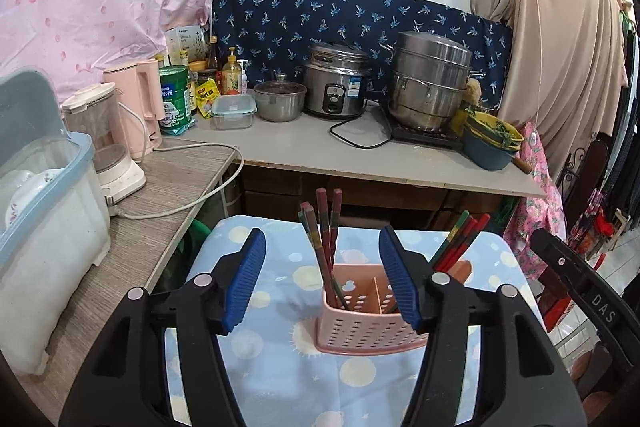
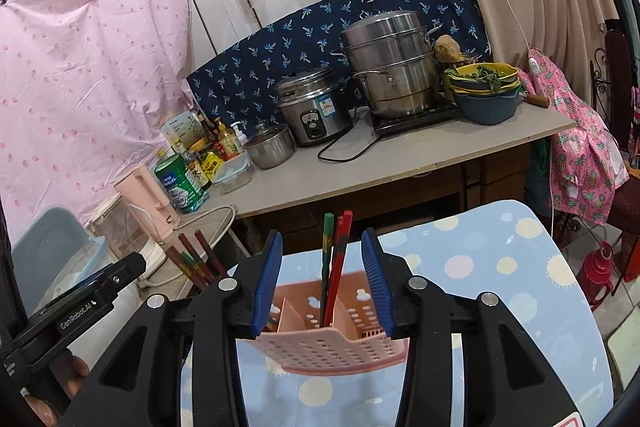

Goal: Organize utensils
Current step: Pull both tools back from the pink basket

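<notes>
Both blue-padded black grippers, left [image 1: 322,281] and right [image 2: 322,281], hang with fingers apart and empty, guessing because the red-green chopsticks [image 1: 326,239] already stand sorted in the pink perforated plastic caddy [image 1: 362,323] on the dotted blue cloth [image 1: 276,291].

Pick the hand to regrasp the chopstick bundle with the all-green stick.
Right. The right gripper is open with that bundle between its fingers; the left gripper frames the other bundle instead.

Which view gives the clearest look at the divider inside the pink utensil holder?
The right wrist view: the pink utensil holder sits centred and the divider shows between its compartments. In the left wrist view the divider is visible, but a blue finger overlaps the holder's right side.
</notes>
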`<move>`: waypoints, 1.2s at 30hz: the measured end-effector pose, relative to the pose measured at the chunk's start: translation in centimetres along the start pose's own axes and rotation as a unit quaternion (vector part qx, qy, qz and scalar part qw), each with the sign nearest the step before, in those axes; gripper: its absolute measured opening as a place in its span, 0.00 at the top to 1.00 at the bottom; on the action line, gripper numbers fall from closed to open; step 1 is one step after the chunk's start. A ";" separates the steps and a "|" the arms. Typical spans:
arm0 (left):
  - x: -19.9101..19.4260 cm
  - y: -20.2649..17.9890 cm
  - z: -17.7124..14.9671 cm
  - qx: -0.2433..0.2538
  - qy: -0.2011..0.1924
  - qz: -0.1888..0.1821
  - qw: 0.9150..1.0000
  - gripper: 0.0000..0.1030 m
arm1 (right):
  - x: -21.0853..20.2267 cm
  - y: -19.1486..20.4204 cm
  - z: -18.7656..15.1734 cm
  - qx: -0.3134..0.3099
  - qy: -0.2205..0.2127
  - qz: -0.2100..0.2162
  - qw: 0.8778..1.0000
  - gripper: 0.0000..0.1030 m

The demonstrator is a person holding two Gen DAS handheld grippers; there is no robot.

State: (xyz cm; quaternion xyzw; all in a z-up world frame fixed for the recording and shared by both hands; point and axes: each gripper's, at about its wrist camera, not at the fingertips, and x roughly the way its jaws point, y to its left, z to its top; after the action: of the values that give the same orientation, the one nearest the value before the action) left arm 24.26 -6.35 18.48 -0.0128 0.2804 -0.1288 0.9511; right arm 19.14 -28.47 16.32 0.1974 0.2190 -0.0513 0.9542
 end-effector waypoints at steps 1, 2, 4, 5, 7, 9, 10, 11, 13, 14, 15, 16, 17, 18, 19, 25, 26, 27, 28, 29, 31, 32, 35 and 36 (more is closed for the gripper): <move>-0.2 0.0 -0.2 0.001 0.000 0.003 1.000 0.45 | -0.2 0.0 -0.3 -0.001 0.003 0.001 1.000 0.59; -0.4 -0.1 -0.5 0.004 -0.002 0.007 1.000 0.44 | -0.3 -0.1 -0.5 -0.002 0.006 0.001 1.000 0.58; -0.7 -0.2 -0.9 0.010 -0.004 0.015 1.000 0.43 | -0.6 -0.2 -1.2 -0.003 0.014 0.002 1.000 0.56; -0.8 -0.3 -1.3 0.014 -0.004 0.021 1.000 0.43 | -0.8 -0.2 -1.5 -0.006 0.017 0.002 1.000 0.55; -1.0 -0.4 -1.7 0.019 -0.003 0.024 1.000 0.43 | -1.2 -0.1 -2.2 -0.018 0.019 -0.006 1.000 0.50; -1.1 -0.5 -2.3 0.023 0.003 0.028 0.999 0.41 | -1.8 0.0 -3.0 -0.032 0.018 -0.016 0.999 0.47; -1.2 -0.5 -2.6 0.024 0.004 0.029 0.999 0.41 | -2.0 0.0 -3.3 -0.038 0.017 -0.022 0.999 0.45; -1.2 -0.5 -3.0 0.025 0.007 0.031 0.999 0.40 | -2.3 0.1 -3.7 -0.044 0.017 -0.027 0.999 0.44; -1.3 -0.6 -3.7 0.029 0.010 0.033 0.999 0.38 | -2.8 0.1 -4.3 -0.055 0.017 -0.038 0.998 0.42; -1.5 -0.7 -4.1 0.031 0.011 0.035 0.999 0.37 | -3.0 0.1 -4.6 -0.059 0.018 -0.041 0.997 0.41; -1.5 -0.8 -4.5 0.033 0.013 0.037 0.999 0.36 | -3.3 0.2 -4.9 -0.063 0.020 -0.044 0.997 0.40; -1.6 -0.8 -4.8 0.035 0.014 0.039 0.999 0.36 | -3.4 0.2 -5.2 -0.067 0.021 -0.046 0.996 0.40; -1.7 -0.9 -5.2 0.037 0.015 0.041 0.998 0.35 | -3.6 0.2 -5.5 -0.072 0.023 -0.047 0.996 0.40; -1.8 -1.0 -5.4 0.038 0.016 0.042 0.998 0.34 | -3.7 0.3 -5.7 -0.077 0.025 -0.048 0.996 0.40; -1.9 -1.0 -5.6 0.039 0.018 0.042 0.998 0.33 | -3.9 0.4 -6.0 -0.082 0.027 -0.048 0.995 0.39; -2.3 -1.0 -7.3 0.042 0.027 0.047 0.998 0.26 | -4.5 0.3 -7.4 -0.093 0.039 -0.053 0.993 0.34; -2.4 -1.1 -7.6 0.043 0.029 0.049 0.997 0.24 | -4.5 0.2 -7.6 -0.094 0.040 -0.055 0.993 0.33; -2.4 -1.1 -7.8 0.044 0.029 0.050 0.997 0.21 | -4.6 0.2 -7.7 -0.095 0.041 -0.057 0.993 0.33; -2.5 -1.2 -8.0 0.045 0.029 0.052 0.997 0.20 | -4.7 0.1 -7.9 -0.097 0.042 -0.058 0.993 0.32; -2.6 -1.2 -8.2 0.046 0.029 0.054 0.997 0.17 | -4.7 0.0 -8.1 -0.099 0.043 -0.059 0.992 0.30; -2.7 -1.3 -8.6 0.047 0.029 0.057 0.997 0.16 | -4.9 0.0 -8.4 -0.104 0.044 -0.062 0.992 0.27; -2.6 -1.3 -8.8 0.048 0.031 0.059 0.997 0.15 | -4.9 0.0 -8.6 -0.108 0.043 -0.064 0.991 0.27; -2.5 -1.4 -9.3 0.050 0.038 0.062 0.996 0.13 | -5.0 0.2 -9.1 -0.119 0.043 -0.071 0.989 0.24; -2.4 -1.4 -9.4 0.050 0.040 0.062 0.996 0.12 | -5.0 0.2 -9.2 -0.121 0.043 -0.072 0.989 0.21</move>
State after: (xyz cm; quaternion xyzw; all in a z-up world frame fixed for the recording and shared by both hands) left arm 16.91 -6.65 11.93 0.0578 0.3117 -0.0841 0.9447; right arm 10.99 -24.59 10.96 0.0665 0.2777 -0.0846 0.9546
